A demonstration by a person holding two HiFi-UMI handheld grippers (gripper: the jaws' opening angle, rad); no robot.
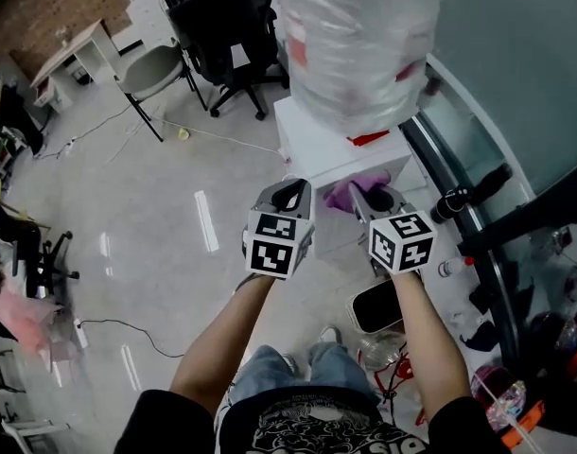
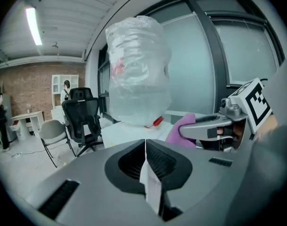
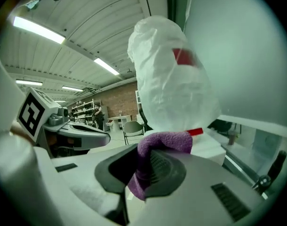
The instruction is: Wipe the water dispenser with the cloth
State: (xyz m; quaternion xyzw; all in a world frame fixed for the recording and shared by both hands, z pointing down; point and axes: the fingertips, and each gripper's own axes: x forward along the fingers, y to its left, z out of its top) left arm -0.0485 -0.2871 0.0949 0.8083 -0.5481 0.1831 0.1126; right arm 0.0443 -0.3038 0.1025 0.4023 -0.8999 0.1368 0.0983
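Now right gripper [image 3: 144, 169] pinches purple cloth [image 3: 166, 141] near white water dispenser [image 1: 315, 146]; left gripper [image 2: 146, 163] jaws together.

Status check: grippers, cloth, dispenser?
Left gripper shut, empty. Right gripper shut on cloth. Cloth up by dispenser front, below wrapped bottle; contact unclear. Nothing between.

Lighting was even and rather dim, from ceiling strip lamps [image 2: 33, 25] that burned out to white in both gripper views and left pale glare streaks on the floor [image 1: 205, 220]. Both gripper views were round fisheye pictures with black corners and lines bent toward the edges. The red label on the bottle [image 3: 174, 79] was smeared; shadows were soft.
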